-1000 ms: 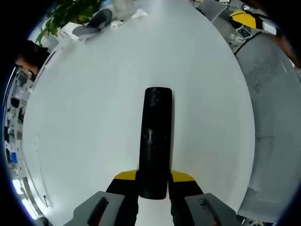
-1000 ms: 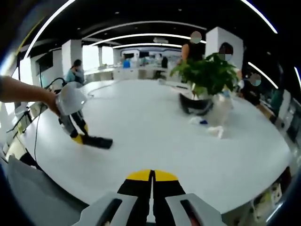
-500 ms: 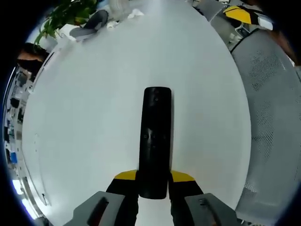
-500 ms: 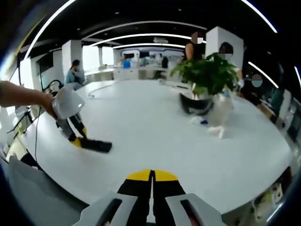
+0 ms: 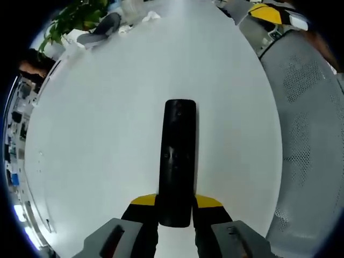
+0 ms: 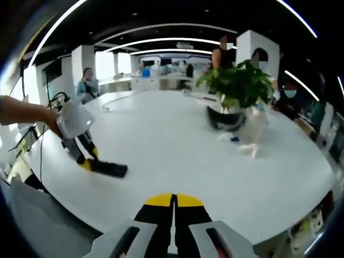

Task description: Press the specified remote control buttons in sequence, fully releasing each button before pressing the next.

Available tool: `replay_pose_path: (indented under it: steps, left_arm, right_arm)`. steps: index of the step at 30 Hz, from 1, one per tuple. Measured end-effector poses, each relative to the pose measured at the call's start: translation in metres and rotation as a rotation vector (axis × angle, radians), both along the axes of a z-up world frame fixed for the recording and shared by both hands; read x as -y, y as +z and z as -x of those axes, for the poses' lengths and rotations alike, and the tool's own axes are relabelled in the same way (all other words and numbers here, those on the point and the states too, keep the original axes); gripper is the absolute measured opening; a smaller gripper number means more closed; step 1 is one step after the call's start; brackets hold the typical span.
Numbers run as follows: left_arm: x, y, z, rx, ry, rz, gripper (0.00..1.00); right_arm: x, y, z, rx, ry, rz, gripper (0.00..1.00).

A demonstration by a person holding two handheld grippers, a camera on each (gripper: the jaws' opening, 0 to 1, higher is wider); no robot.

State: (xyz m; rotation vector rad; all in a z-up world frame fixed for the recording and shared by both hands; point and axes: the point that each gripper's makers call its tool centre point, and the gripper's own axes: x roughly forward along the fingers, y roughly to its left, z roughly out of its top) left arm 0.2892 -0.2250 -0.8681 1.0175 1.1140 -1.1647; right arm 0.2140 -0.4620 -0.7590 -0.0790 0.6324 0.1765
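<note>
1. The left gripper (image 5: 175, 207) points forward, low over the table. Its two jaws squeeze the near end of the black remote (image 5: 177, 156).
2. The right gripper (image 6: 173, 207) is held up, with its jaws pressed together.
3. A hand (image 6: 51, 119) holds the left gripper.

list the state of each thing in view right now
remote control: black, held at its near end, flat on the table
left hand-held gripper: shut on the remote control
right hand-held gripper: shut, holding nothing
white table: bare around the remote control
potted plant: upright on the table
</note>
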Motion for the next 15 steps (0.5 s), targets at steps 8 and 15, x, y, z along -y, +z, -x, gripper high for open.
replay_pose_path:
  steps: [8, 15]
  left_arm:
    - [0.0005, -0.0002, 0.0057, 0.000, 0.008, 0.007, 0.23]
    - [0.0011, -0.0003, 0.0096, 0.000, 0.019, 0.006, 0.23]
  right_arm:
    - [-0.0006, -0.0008, 0.0006, -0.007, 0.000, 0.000, 0.00]
    - [-0.0012, -0.0010, 0.0009, -0.009, 0.001, -0.002, 0.00]
